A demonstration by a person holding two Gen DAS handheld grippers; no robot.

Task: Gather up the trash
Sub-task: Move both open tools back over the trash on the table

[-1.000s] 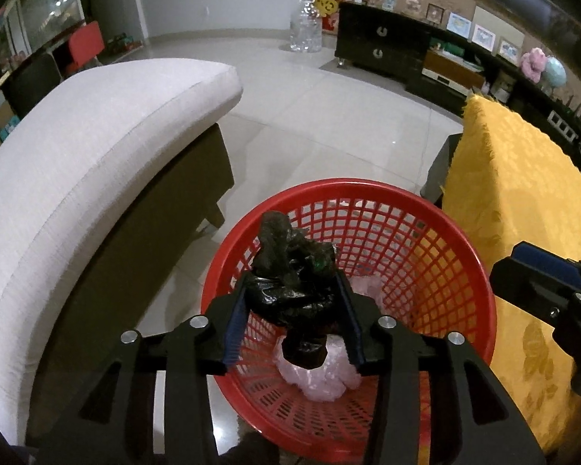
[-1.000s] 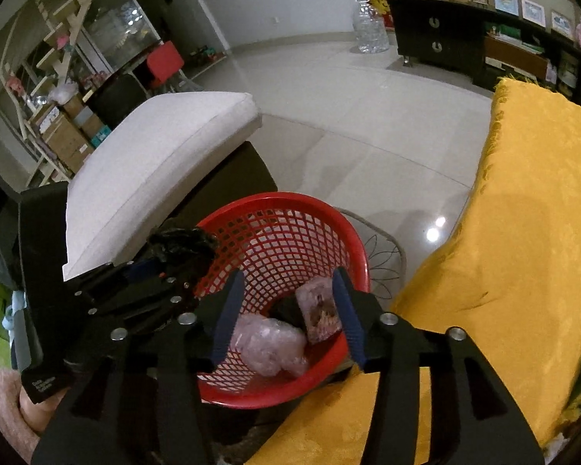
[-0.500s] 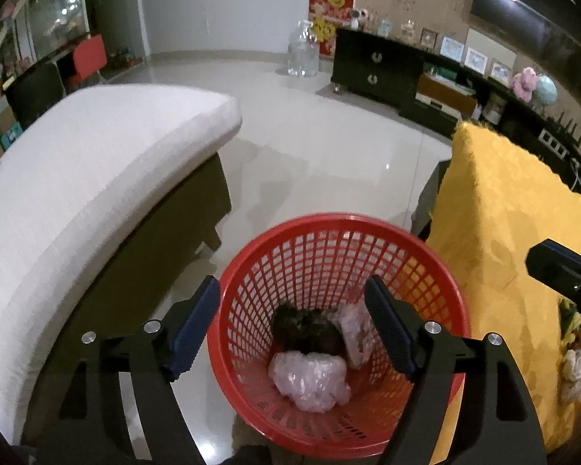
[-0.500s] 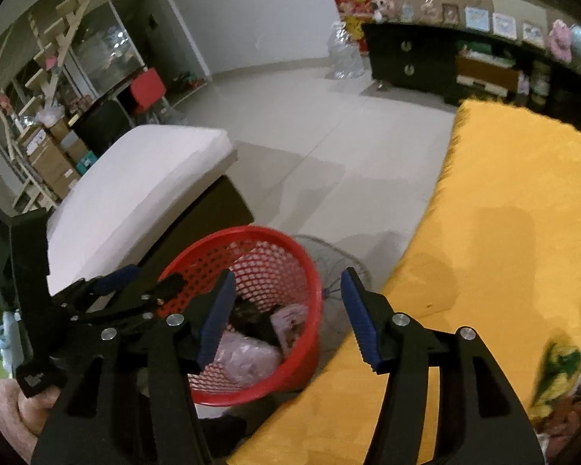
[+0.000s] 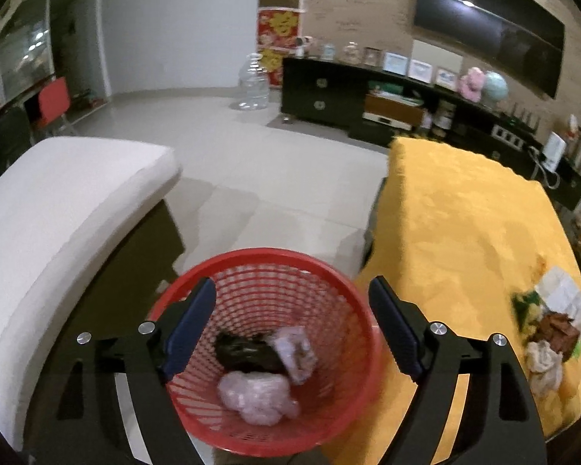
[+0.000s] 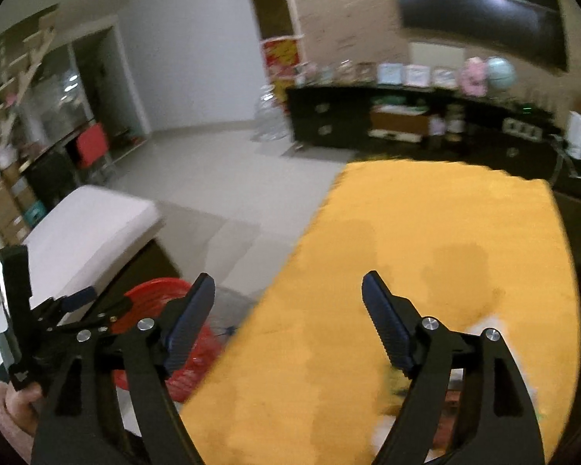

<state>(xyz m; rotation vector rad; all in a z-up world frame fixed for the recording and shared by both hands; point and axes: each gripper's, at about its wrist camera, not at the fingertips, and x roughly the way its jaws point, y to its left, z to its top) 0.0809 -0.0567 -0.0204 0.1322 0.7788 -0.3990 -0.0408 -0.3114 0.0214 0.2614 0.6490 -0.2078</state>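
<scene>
My left tool (image 5: 292, 325) is opening, empty, over the red basket (image 5: 360, 333) holding the black trash (image 5: 244, 348); my right tool (image 6: 288, 319) opens empty above the yellow desk (image 6: 426, 224)

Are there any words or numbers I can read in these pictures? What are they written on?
Nothing reads clearly.
Red banner by the doorway: big gold characters, too blurred to read.
Framed pictures on the dark cabinet: any print is too small.
Wrappers on the yellow tablecloth: no lettering can be made out.
</scene>
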